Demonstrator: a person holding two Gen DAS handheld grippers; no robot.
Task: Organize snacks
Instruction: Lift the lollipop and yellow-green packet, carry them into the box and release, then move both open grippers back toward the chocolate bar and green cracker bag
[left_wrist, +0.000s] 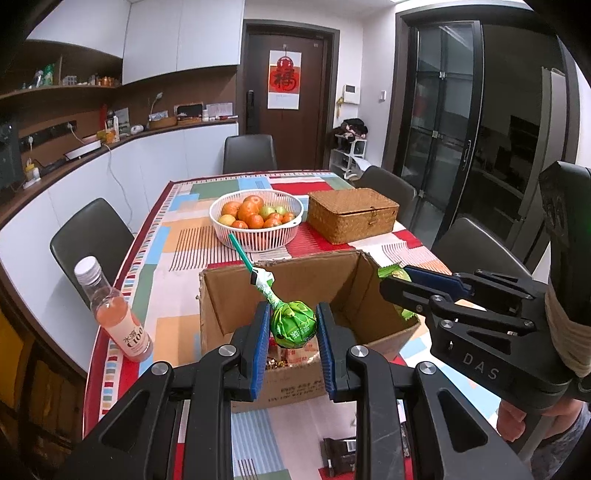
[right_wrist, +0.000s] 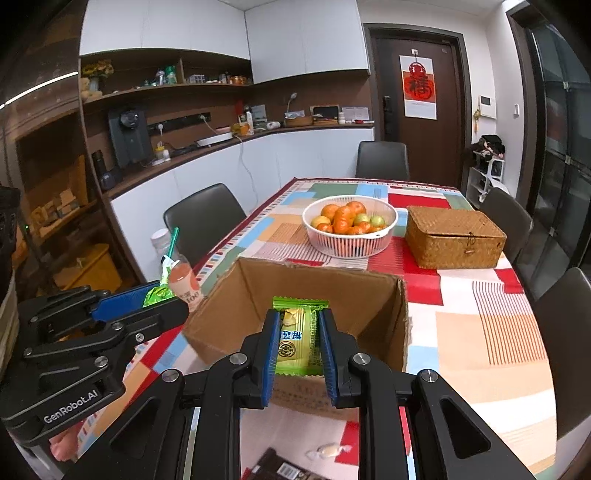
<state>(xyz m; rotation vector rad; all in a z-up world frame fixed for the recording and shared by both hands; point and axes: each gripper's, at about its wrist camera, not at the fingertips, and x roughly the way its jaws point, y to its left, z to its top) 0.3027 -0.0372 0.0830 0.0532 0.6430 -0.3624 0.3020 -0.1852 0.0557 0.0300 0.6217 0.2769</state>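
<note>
My left gripper (left_wrist: 291, 328) is clamped on 1 green-wrapped lollipop (left_wrist: 293, 325), stick pointing ahead, held over the open cardboard box (left_wrist: 275, 387) just beyond my jaws. My right gripper (right_wrist: 297, 338) pinches 1 green-and-yellow snack packet (right_wrist: 297, 332) above the same box. Some packets already lie inside, I judge; both held snacks are not yet dropped. Below my right jaws, 1 wrapped candy (right_wrist: 330, 451) and 1 dark packet (right_wrist: 280, 467) wait on the tablecloth (right_wrist: 491, 332).

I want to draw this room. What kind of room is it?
Probably a home dining room by a kitchen: a dining table with chairs, a fruit basket on it, and a counter under wall cupboards.
</note>
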